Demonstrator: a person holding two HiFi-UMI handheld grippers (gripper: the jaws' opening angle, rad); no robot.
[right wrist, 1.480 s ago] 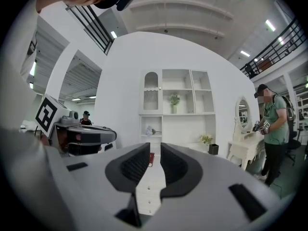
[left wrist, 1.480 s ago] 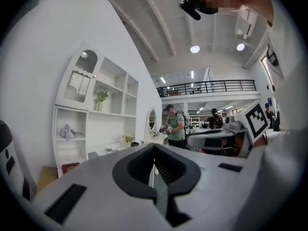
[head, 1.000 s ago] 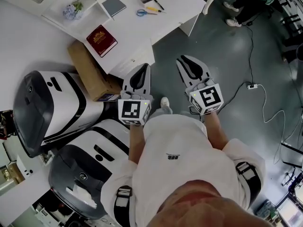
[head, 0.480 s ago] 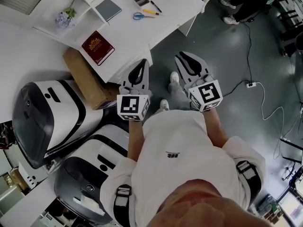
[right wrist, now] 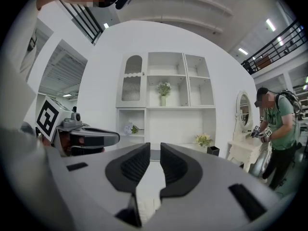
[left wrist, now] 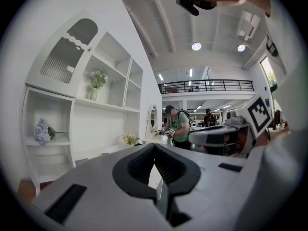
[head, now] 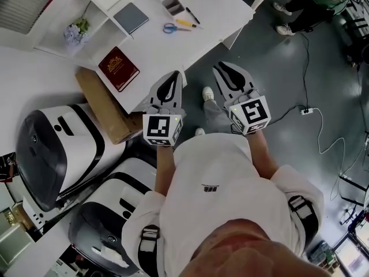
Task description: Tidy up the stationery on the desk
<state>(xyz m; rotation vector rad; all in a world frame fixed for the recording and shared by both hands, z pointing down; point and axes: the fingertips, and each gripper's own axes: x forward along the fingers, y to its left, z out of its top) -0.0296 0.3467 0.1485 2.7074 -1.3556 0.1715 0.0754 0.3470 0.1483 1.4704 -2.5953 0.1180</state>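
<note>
The stationery lies on the white desk (head: 202,30) at the top of the head view: blue-handled scissors (head: 169,27), a yellow pen (head: 185,23), a black pen (head: 193,16), a small grey tray (head: 173,6) and a grey notebook (head: 131,17). A red book (head: 118,68) rests on the desk's near-left part. My left gripper (head: 173,74) (left wrist: 154,146) hovers over the desk's near edge, jaws together and empty. My right gripper (head: 221,68) (right wrist: 155,146) hangs over the floor beside the desk, its jaws a narrow gap apart, holding nothing.
A white shelf unit (right wrist: 163,105) with flower vases stands behind the desk. A cardboard box (head: 104,105) and two large white-and-black machines (head: 57,149) sit left of me. A person in green (right wrist: 276,129) stands to the right. Cables (head: 323,137) trail over the grey floor.
I have stepped a little closer: the desk and its stationery have slid down and towards me in the head view. Both grippers kept their pose and hold nothing.
</note>
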